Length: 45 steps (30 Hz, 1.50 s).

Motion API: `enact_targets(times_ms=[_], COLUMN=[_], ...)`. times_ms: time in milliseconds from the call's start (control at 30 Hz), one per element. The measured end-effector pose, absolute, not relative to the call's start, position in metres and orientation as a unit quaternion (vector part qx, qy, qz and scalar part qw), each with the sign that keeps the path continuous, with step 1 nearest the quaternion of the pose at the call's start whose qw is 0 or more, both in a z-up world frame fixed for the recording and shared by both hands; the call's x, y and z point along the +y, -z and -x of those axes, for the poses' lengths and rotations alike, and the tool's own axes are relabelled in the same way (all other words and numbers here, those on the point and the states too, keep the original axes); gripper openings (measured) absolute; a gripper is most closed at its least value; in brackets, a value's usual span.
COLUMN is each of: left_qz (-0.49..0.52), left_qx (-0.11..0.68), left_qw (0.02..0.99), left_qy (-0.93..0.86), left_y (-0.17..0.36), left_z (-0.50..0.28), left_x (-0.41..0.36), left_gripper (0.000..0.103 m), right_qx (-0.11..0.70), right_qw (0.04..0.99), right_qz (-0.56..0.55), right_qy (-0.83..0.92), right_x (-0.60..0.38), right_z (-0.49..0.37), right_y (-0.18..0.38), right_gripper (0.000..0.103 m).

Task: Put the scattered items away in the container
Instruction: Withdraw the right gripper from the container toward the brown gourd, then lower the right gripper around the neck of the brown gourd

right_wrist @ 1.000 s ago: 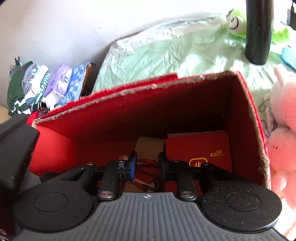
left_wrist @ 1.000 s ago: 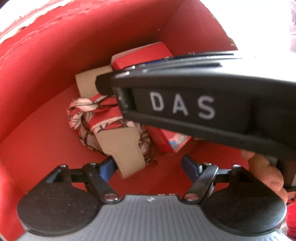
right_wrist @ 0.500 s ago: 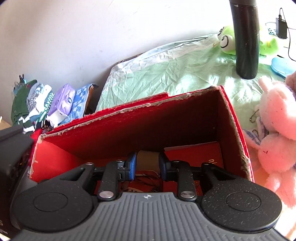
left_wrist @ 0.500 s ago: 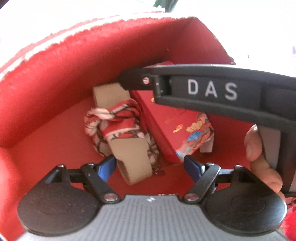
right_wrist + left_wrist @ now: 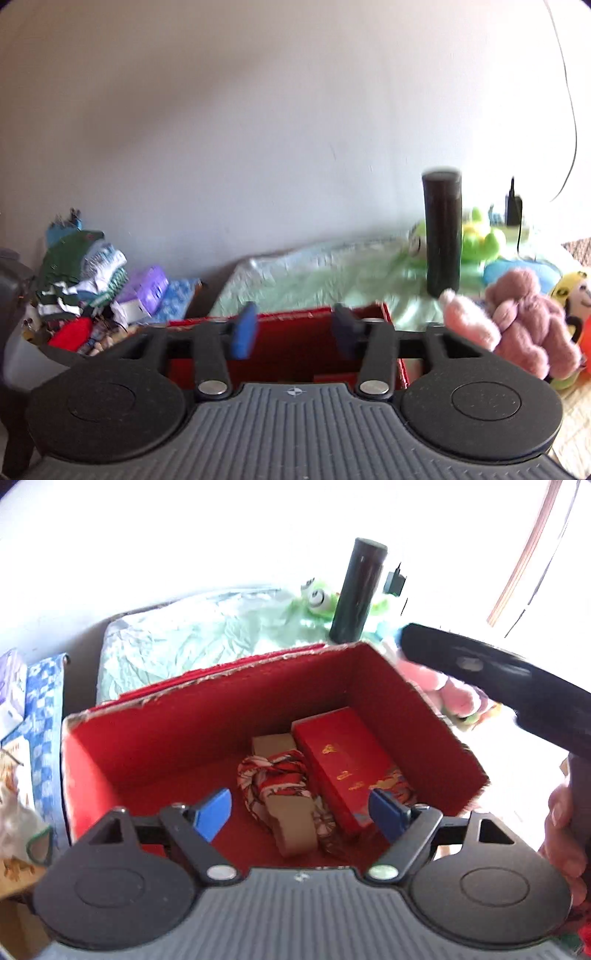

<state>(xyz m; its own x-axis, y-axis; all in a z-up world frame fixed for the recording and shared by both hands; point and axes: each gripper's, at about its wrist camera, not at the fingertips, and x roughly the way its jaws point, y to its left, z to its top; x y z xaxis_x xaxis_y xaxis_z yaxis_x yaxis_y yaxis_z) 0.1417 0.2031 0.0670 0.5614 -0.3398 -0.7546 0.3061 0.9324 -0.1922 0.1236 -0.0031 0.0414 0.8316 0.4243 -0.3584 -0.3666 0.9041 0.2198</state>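
Note:
A red cardboard box (image 5: 155, 731) stands open below my left gripper (image 5: 301, 814). Inside lie a beige strap (image 5: 293, 825) wrapped in a red patterned scarf (image 5: 271, 775) and a red gift box (image 5: 345, 760) with gold print. My left gripper hangs above the near rim, its jaws opening, nothing between them. In the right wrist view my right gripper (image 5: 295, 328) is above the red box (image 5: 291, 343), its jaws opening and empty. The right tool's black body (image 5: 498, 679) crosses the upper right of the left wrist view, held by a hand (image 5: 565, 834).
A black cylinder flask (image 5: 442, 232) stands behind the box on a pale green cloth (image 5: 314, 277). Pink plush toys (image 5: 517, 321) and a green plush (image 5: 480, 240) sit at the right. Folded clothes and packets (image 5: 92, 280) pile up at the left by the wall.
Both grippers have lifted out of the red box and tilted up. The right gripper's jaws have gone from nearly shut to wide. The strap and scarf stay in the box.

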Motion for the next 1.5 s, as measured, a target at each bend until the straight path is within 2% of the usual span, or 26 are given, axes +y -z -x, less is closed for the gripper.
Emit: enact_targets(times_ms=[33,133,300,333,367,433,667,900,1133,1233,1433,1500], left_qz=[0.024,0.030,0.034,0.033,0.033,0.041,0.071,0.067,0.091,0.101,0.115,0.125], left_qx=[0.423,0.399,0.375,0.373,0.374,0.384,0.418,0.467,0.483,0.479,0.490,0.497], left_qw=[0.887,0.897,0.906,0.906,0.904,0.896,0.873,0.854,0.861,0.865,0.858,0.853], left_qy=[0.184,0.187,0.194,0.197,0.203,0.219,0.242,0.221,0.129,0.108,0.097,0.102], left_y=[-0.071,-0.064,-0.051,-0.049,-0.047,-0.035,-0.009,0.018,0.047,0.053,0.062,0.067], left_z=[-0.133,-0.119,-0.069,-0.059,-0.049,-0.036,-0.022,-0.014,-0.007,-0.003,-0.007,-0.008], left_x=[0.206,0.198,0.216,0.214,0.210,0.199,0.158,0.107,0.098,0.095,0.092,0.090], left_gripper=[0.082,0.082,0.080,0.077,0.076,0.076,0.075,0.075,0.076,0.083,0.084,0.081], right_qx=[0.185,0.138,0.146,0.160,0.182,0.236,0.369,0.447,0.515,0.531,0.552,0.552], right_qw=[0.957,0.965,0.962,0.958,0.952,0.936,0.878,0.828,0.773,0.753,0.737,0.736], right_qz=[-0.083,-0.111,-0.108,-0.105,-0.100,-0.100,-0.121,-0.118,-0.155,-0.161,-0.149,-0.144], right_qy=[-0.206,-0.196,-0.206,-0.212,-0.223,-0.243,-0.280,-0.316,-0.336,-0.353,-0.361,-0.363], right_x=[-0.008,-0.022,-0.041,-0.046,-0.049,-0.054,-0.064,-0.066,-0.075,-0.072,-0.061,-0.064], right_z=[-0.114,-0.093,-0.079,-0.079,-0.081,-0.086,-0.092,-0.071,-0.080,-0.085,-0.087,-0.086], right_y=[-0.044,-0.047,-0.052,-0.051,-0.050,-0.041,0.001,0.029,0.054,0.061,0.069,0.069], right_gripper=[0.085,0.087,0.085,0.080,0.071,0.059,0.029,0.029,0.029,0.030,0.031,0.031])
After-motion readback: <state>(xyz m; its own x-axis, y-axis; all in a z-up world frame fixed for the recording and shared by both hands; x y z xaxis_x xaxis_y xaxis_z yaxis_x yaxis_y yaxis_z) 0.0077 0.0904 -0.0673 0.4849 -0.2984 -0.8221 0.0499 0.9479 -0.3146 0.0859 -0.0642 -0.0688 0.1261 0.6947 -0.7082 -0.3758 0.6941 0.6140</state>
